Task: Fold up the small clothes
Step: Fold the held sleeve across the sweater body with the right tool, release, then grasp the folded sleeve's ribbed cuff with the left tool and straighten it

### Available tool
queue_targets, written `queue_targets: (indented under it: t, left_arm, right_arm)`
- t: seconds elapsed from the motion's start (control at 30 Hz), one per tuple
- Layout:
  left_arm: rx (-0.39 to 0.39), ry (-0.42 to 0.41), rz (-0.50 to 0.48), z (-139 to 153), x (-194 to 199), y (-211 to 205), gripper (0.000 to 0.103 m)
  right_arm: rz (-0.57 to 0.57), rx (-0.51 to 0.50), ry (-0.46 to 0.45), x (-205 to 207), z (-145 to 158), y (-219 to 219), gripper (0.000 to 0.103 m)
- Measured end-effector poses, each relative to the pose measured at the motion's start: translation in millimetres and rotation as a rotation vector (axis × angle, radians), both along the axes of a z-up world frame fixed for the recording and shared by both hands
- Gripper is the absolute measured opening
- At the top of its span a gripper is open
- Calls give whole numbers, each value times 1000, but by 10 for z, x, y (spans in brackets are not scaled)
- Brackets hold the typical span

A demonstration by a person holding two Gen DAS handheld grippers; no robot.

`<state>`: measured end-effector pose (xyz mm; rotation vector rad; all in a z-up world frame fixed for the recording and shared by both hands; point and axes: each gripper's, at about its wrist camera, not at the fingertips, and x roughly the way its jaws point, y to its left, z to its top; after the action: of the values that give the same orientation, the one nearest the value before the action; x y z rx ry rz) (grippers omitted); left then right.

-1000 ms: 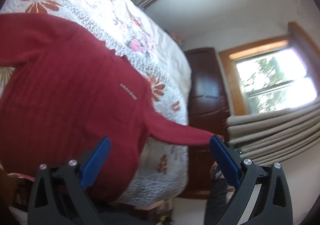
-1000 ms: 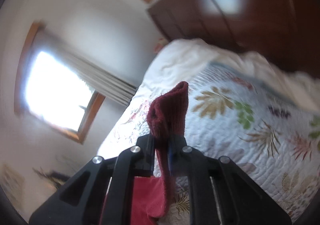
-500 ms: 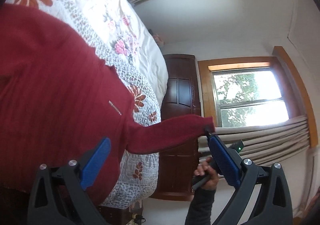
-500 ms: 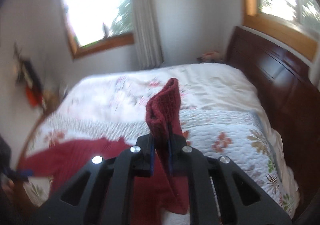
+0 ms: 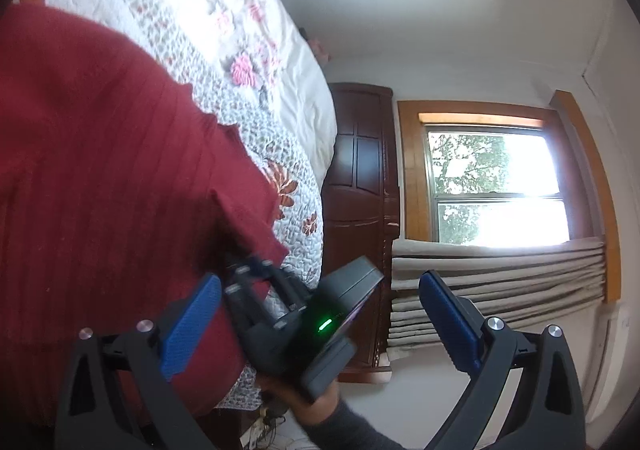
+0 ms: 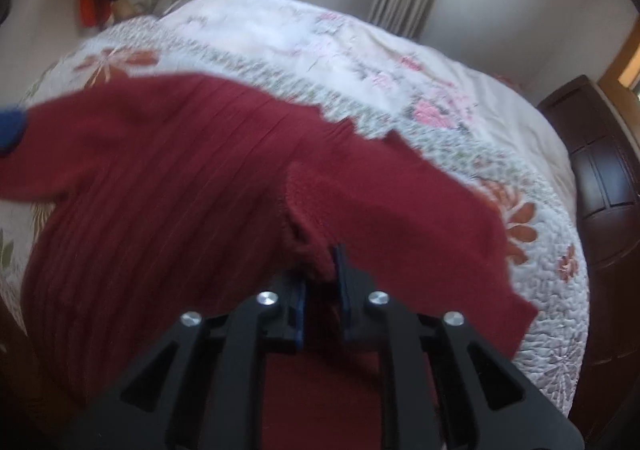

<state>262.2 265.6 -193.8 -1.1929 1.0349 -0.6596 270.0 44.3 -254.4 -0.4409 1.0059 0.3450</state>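
Sleeve [image 6: 400, 210] now over sweater [image 6: 160, 190], gripper-held.

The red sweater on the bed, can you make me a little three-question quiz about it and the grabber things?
1. True or false: the left gripper is open and holds nothing.
2. What is the right gripper shut on? A) the quilt B) a sleeve of the red sweater C) a curtain
3. Fill in: the sweater lies on a bed covered by a ______ quilt.

Key: 1 true; 2 B; 3 flowered.
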Motion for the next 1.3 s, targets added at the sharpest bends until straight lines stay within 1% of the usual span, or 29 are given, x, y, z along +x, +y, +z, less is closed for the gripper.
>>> queue_targets:
  t: [0.07, 0.1, 0.13, 0.17, 0.33, 0.37, 0.43, 0.47, 0.53, 0.6, 0.67, 0.73, 0.83, 0.87, 0.93, 0.97, 1.03, 1.1, 1.3]
  left_arm:
    - [0, 23, -22, -114, 79, -70, 99]
    - [2, 43, -34, -189, 125, -113, 99]
    - [7, 62, -45, -255, 170, -150, 99]
    - [27, 85, -55, -332, 220, -198, 99]
    - [155, 187, -100, -677, 408, -431, 99]
    - [192, 218, -116, -765, 462, -517, 99]
    - [239, 238, -137, -874, 543, -638, 99]
    - [275, 253, -152, -932, 593, -727, 99]
    - [325, 264, -165, -1001, 662, -831, 99]
    - [384, 258, -177, -1005, 722, -946, 99]
    - [419, 260, -181, -988, 764, -1007, 99]
    - [441, 266, -180, -983, 784, -1021, 89]
    - [515, 284, -200, -968, 818, -1052, 55]
    - [530, 287, -203, -957, 816, -1044, 49]
    - [567, 293, -207, -962, 831, -1036, 30]
    - [577, 295, -206, -969, 854, -1033, 25]
    - [593, 288, -199, -978, 865, -993, 9]
    - [582, 262, -193, -932, 869, -936, 7]
    - [569, 160, -227, -668, 885, -910, 6]
  right_arm:
    - [-8, 84, 48, -106, 0, -23, 29]
    - [-24, 123, 64, -135, 13, -65, 32]
    - [-58, 173, 87, -174, 58, -185, 39]
    - [-91, 206, 98, -218, 98, -298, 41]
    - [-226, 294, 128, -557, 247, -836, 42]
    - [-243, 303, 132, -610, 252, -913, 42]
    - [-287, 339, 142, -761, 256, -1066, 43]
    - [-303, 354, 145, -826, 258, -1107, 44]
    - [-323, 380, 149, -932, 271, -1169, 46]
    - [-338, 406, 155, -997, 284, -1210, 47]
    - [-347, 441, 169, -1073, 295, -1216, 48]
    - [-344, 462, 181, -1122, 319, -1218, 48]
    - [-330, 480, 189, -1190, 348, -1160, 49]
    - [-325, 484, 195, -1189, 341, -1153, 49]
    - [-317, 490, 207, -1211, 327, -1123, 49]
    - [-313, 492, 212, -1223, 321, -1109, 49]
    - [-299, 491, 220, -1244, 317, -1083, 49]
    - [-288, 484, 223, -1265, 318, -1070, 49]
    - [-294, 478, 232, -1295, 284, -1114, 50]
